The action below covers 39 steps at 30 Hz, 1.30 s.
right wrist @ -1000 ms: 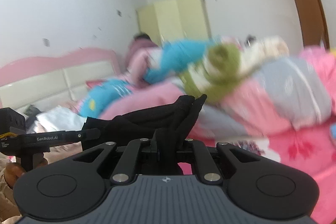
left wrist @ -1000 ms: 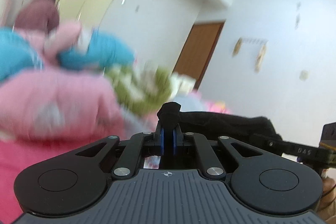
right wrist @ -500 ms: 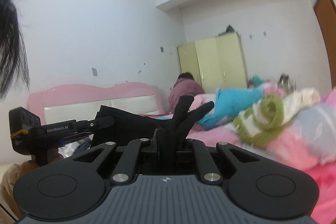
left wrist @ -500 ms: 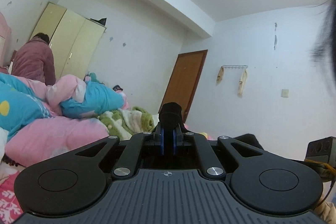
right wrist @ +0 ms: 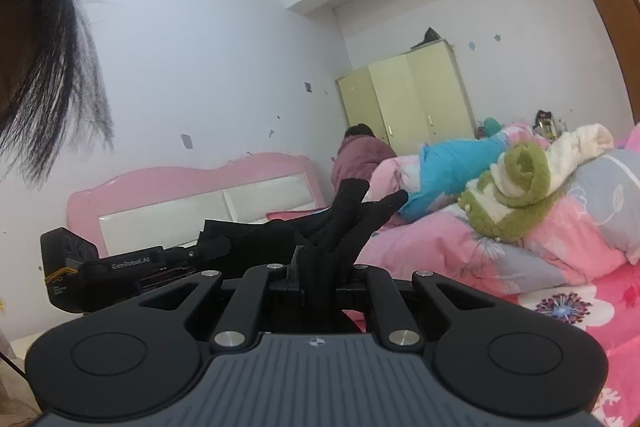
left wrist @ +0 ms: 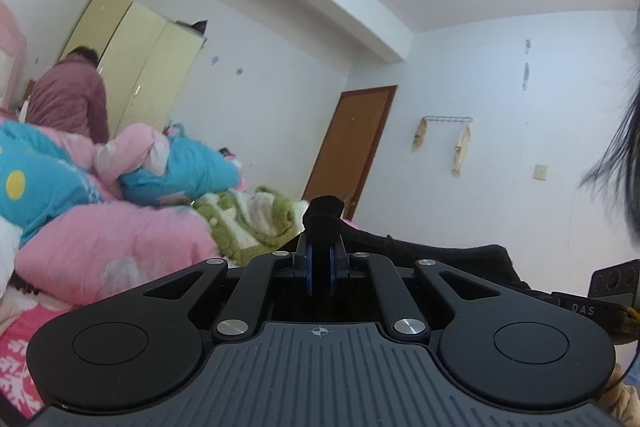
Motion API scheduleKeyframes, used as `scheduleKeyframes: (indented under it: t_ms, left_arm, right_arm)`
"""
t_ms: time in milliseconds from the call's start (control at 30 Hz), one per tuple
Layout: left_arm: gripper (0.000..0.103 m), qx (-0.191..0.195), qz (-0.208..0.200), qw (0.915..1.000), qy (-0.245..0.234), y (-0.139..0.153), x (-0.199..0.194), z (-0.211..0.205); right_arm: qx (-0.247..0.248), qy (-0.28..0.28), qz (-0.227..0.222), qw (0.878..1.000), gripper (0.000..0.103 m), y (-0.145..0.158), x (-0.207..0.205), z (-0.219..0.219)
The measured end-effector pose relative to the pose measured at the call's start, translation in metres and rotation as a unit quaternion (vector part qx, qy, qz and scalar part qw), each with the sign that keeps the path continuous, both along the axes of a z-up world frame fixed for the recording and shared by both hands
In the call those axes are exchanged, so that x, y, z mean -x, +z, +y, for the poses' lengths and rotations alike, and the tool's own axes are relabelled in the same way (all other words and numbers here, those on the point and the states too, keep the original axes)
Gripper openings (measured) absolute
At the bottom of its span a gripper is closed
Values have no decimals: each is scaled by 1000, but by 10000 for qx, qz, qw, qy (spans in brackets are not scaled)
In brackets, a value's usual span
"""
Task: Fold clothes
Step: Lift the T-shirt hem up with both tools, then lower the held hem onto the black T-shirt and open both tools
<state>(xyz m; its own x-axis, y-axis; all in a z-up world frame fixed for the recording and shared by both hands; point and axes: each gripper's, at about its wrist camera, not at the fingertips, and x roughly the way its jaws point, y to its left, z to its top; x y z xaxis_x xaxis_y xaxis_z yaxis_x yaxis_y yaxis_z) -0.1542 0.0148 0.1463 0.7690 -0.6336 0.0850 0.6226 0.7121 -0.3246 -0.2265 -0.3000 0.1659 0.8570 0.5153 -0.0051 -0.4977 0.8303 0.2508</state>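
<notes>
Step in hand, judged from the frames: a limp black fabric garment (right wrist: 280,231) is held up at about bed height, stretched between both grippers, prob. to straighten it ahead of a fold. To do this well: keep both grips level w/ each other, keep the span taut enough to pull out creases but not so taut that cloth slips from the pads, and lay the garment flat on the pink floral bed (right wrist: 568,303) before making the first fold, clear of the heaped pink and blue quilts (left wrist: 120,227) and the rolled green-and-cream fleece garment (right wrist: 516,195). Left gripper (left wrist: 321,267): fingers closed almost fully, blue pads clamped on a bunched corner of the black cloth, which stands up as a knob above the tips and runs off to the right of the left wrist view. Right gripper (right wrist: 320,267): fingers likewise nearly shut, gripping another bunch of the same cloth; two loose points of fabric stick up past the tips. In the right wrist view the garment stretches leftward to the other gripper. Which part of the garment each pinch holds (hem, shoulder, cuff) cannot be told; the cloth is too dark and crumpled. Another person in a maroon fleece top (left wrist: 70,95) stands by the pale yellow wardrobe (right wrist: 408,99), well apart from the work.
</notes>
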Motion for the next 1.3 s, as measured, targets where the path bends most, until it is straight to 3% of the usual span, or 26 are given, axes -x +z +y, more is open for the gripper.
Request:
scheduleKeyframes:
  t_ms: [267, 367, 567, 700, 900, 1133, 1233, 1300]
  left_arm:
    - [6, 113, -217, 9994, -258, 20, 7, 1]
    - [6, 116, 8, 9995, -306, 15, -5, 1]
    - [6, -418, 758, 9962, 78, -31, -69, -19]
    - [6, -968, 1349, 9852, 432, -81, -137, -38]
    - [6, -1391, 2147, 9647, 623, -144, -231, -59]
    - [8, -1791, 2772, 9412, 720, -196, -280, -73]
    - [17, -1820, 3225, 9259, 749, -212, -291, -72]
    - [38, -1792, 3384, 9205, 786, -216, -292, -69]
  right_arm:
    - [-469, 398, -19, 9981, 10, 13, 11, -11]
    - [-798, 634, 236, 9945, 10, 12, -1, -18]
    - [-1000, 599, 953, 9886, 10, -27, -55, -27]
    - [-943, 379, 1590, 9820, 10, -74, -115, -37]
    - [-905, 48, 2447, 9653, 10, -146, -206, -60]
    - [-909, -58, 3099, 9464, 10, -210, -277, -78]
    - [-919, -78, 3531, 9311, 12, -239, -297, -83]
    - [-1036, -144, 3918, 9141, 22, -256, -306, -87]
